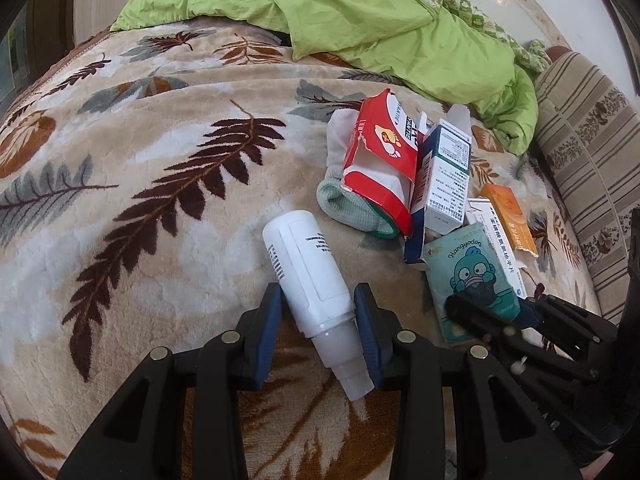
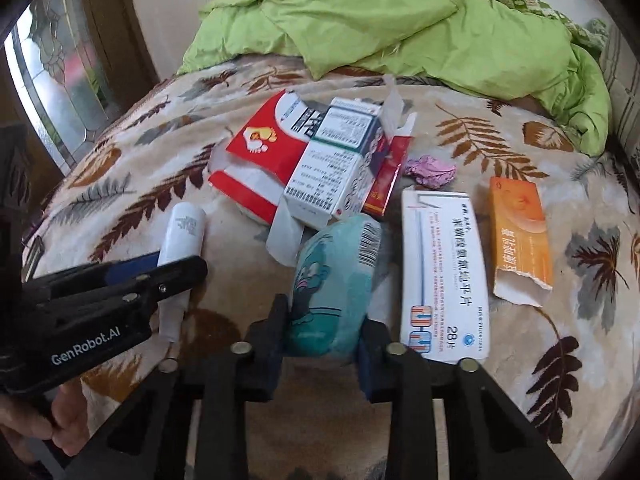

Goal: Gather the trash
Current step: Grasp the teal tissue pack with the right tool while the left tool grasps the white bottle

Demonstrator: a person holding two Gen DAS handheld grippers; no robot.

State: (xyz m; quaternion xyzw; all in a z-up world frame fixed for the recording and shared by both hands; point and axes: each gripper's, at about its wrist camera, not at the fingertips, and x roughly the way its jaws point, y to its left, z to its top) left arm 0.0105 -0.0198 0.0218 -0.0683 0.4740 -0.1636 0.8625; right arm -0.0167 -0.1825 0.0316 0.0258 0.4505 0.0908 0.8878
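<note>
Left gripper point(image 1: 318, 316): blue pads closed against the neck end of a white spray bottle point(image 1: 310, 276), nozzle pointing back toward the camera, body lying forward on the blanket. The hold sits low on the bottle, likely because that end lay nearest.

Right gripper point(image 2: 322, 332): fingers pressed in on a teal Hangyodon tissue pack point(image 2: 336, 284), which bulges between them, so the pack is soft and gives under pressure. Both items appear gripped but rest on or near the surface; whether either is lifted cannot be told.

Remaining litter lies close together beyond: a torn red foot-print carton point(image 2: 256, 152), a white-and-blue medicine box point(image 2: 332, 168) leaning on it, a long white tablet box point(image 2: 444, 272), an orange torn box point(image 2: 520, 240), a pink crumpled wad point(image 2: 430, 170).

Surface: plush leaf-patterned blanket point(image 1: 160, 160) over a bed, green quilt point(image 1: 360, 12) bunched at the far side, striped cushion point(image 1: 588, 160) at the right. A glazed door point(image 2: 60, 92) stands at the left in the right wrist view.
</note>
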